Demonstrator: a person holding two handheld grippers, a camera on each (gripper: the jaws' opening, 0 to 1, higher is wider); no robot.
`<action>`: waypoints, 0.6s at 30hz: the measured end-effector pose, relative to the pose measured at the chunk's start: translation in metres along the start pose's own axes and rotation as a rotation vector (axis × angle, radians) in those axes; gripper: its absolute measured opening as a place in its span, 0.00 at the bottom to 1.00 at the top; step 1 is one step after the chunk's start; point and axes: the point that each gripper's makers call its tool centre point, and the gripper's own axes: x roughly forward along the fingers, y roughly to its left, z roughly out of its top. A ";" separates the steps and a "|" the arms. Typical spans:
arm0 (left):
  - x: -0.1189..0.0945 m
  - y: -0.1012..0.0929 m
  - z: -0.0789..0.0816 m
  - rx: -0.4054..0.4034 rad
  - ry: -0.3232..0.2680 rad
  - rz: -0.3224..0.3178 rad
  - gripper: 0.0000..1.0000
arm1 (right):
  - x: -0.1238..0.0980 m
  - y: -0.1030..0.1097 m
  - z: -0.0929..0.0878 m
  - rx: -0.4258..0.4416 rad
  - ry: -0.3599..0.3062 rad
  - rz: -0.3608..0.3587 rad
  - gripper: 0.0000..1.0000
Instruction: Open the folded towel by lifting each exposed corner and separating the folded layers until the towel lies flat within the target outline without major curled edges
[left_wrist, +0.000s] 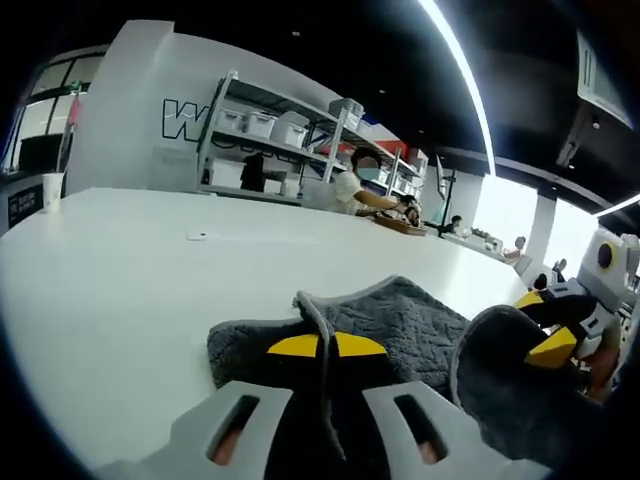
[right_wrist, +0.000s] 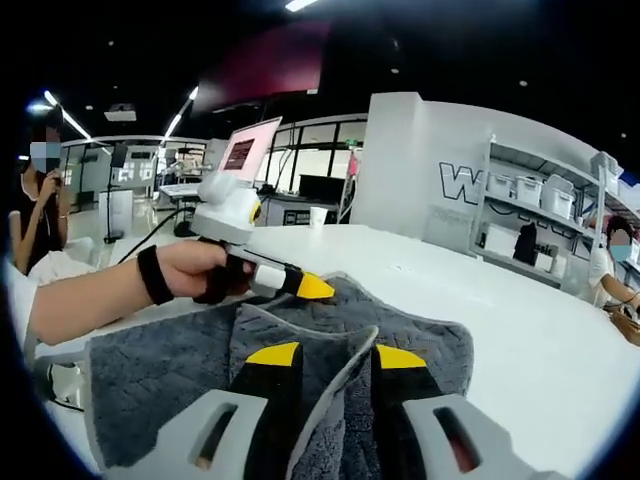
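A dark grey towel lies partly folded on the white table. In the left gripper view, my left gripper is shut on a raised edge of the towel, which stands as a thin ridge between the yellow tips. At the right of that view, my right gripper holds up a curled corner. In the right gripper view, the towel spreads below, and my right gripper is shut on a lifted fold. The left gripper, held by a hand, pinches the towel's far edge.
Bare white table stretches around the towel. A paper cup stands at the far left edge. Shelves with white bins and a seated person are beyond the table. A monitor and another person are behind.
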 end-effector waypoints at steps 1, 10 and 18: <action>0.000 0.000 0.000 0.001 0.000 -0.001 0.02 | 0.000 0.000 0.000 0.005 -0.001 0.001 0.20; -0.002 -0.002 -0.002 0.025 0.004 0.013 0.02 | 0.002 -0.003 0.000 0.042 -0.017 0.006 0.06; -0.004 -0.003 -0.001 0.012 -0.002 0.013 0.02 | 0.001 -0.001 -0.001 0.041 -0.028 0.024 0.00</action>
